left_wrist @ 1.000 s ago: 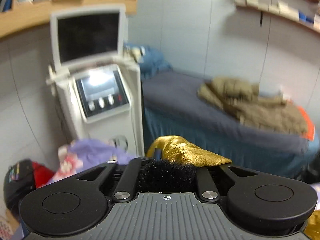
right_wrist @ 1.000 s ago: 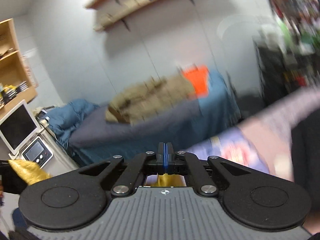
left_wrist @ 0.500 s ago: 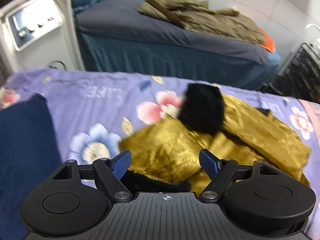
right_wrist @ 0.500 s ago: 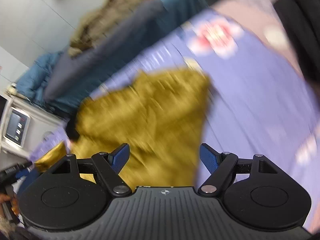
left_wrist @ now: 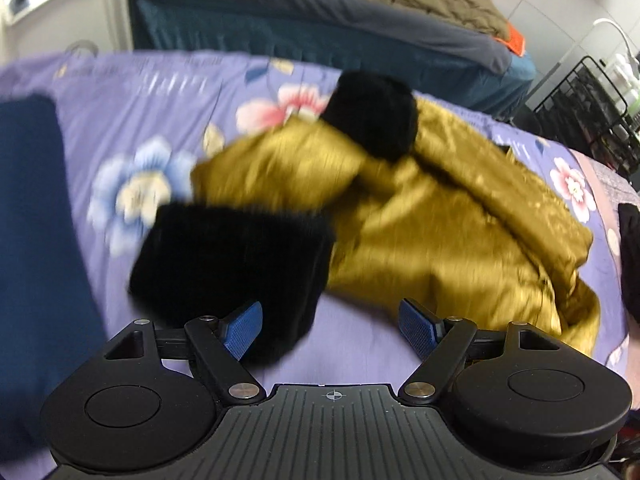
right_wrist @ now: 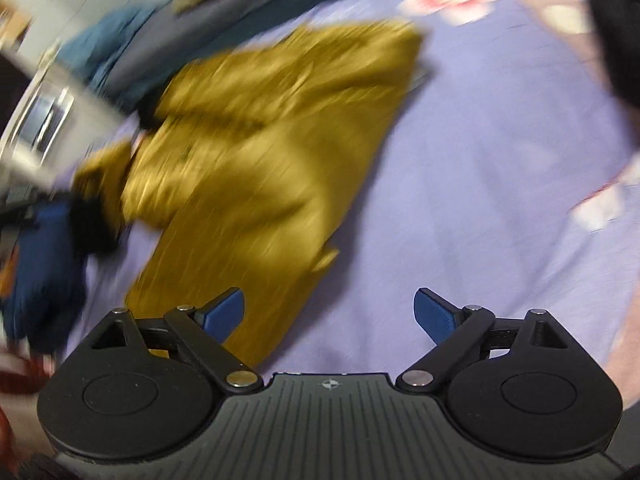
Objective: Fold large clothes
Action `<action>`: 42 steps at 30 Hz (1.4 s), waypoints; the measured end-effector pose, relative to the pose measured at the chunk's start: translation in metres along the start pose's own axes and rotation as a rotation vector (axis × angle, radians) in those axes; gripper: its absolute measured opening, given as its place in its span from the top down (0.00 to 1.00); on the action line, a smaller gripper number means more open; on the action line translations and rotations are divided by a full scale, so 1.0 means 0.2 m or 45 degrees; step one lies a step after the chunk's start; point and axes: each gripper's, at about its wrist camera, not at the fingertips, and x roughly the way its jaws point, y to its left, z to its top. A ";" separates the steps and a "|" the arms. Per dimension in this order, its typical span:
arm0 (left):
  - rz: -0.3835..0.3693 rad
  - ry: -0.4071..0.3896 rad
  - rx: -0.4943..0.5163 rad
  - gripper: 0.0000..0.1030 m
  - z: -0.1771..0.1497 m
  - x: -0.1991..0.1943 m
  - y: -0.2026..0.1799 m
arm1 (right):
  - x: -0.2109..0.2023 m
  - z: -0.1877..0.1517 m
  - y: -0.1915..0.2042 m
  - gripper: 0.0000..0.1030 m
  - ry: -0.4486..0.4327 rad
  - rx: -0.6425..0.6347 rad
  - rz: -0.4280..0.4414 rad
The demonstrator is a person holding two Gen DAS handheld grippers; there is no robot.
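Left gripper [left_wrist: 331,332] hanging fully spread and empty beside a fuzzy black cuff [left_wrist: 232,272], the shiny, crumpled gold jacket [left_wrist: 440,216] lying rumpled across the lilac floral sheet [left_wrist: 160,92], right gripper [right_wrist: 328,312] opening wide, nothing between its blue ribbed pads [right_wrist: 434,314].

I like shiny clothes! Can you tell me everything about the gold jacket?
The gold jacket looks shiny and satiny, with black fuzzy cuffs. It lies crumpled and unfolded on the purple flowered sheet, one sleeve stretched toward the left gripper, whose near cuff sits just ahead of the open jaws. Another black cuff rests on top. Nothing grips it: the right gripper has its jaws opening, with only an edge of the jacket near one finger. Blur hides finer details.
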 end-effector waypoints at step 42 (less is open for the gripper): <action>-0.126 0.263 0.069 0.00 -0.41 0.28 -0.15 | -0.21 0.12 -0.35 0.98 -0.371 0.462 -0.399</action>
